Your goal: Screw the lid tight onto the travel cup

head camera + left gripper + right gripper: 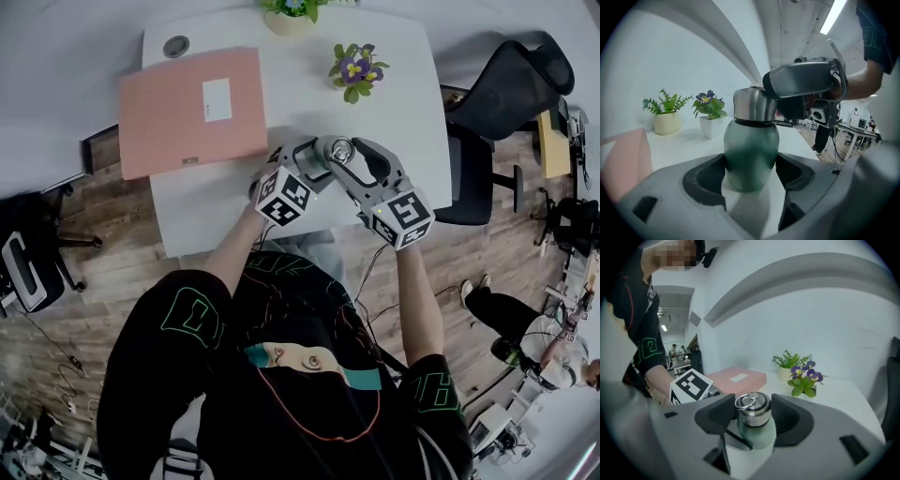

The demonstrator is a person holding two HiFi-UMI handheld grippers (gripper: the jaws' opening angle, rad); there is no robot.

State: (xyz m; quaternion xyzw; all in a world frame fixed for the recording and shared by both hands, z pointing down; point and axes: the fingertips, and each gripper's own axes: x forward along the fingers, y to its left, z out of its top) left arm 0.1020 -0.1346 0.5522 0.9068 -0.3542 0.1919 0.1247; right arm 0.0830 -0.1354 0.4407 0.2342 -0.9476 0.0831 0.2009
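Side by side, the left claw (751, 172) clamps the cup (751, 140) low and the right claw (753, 414) grips its lid (752, 405).

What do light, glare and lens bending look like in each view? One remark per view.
Head view: flat, even light; the white table nearly washes out. Left gripper view: dark corners, a glaring ceiling light, soft reflections on the steel lid. Right gripper view: a wall ledge bows into an arc; the cup is sharp.

Bench (405, 120) bare along its right side. Pink folder (192, 111) fills the left. Flower pot (354, 71) stands toward the far edge, second plant (291, 14) behind it.
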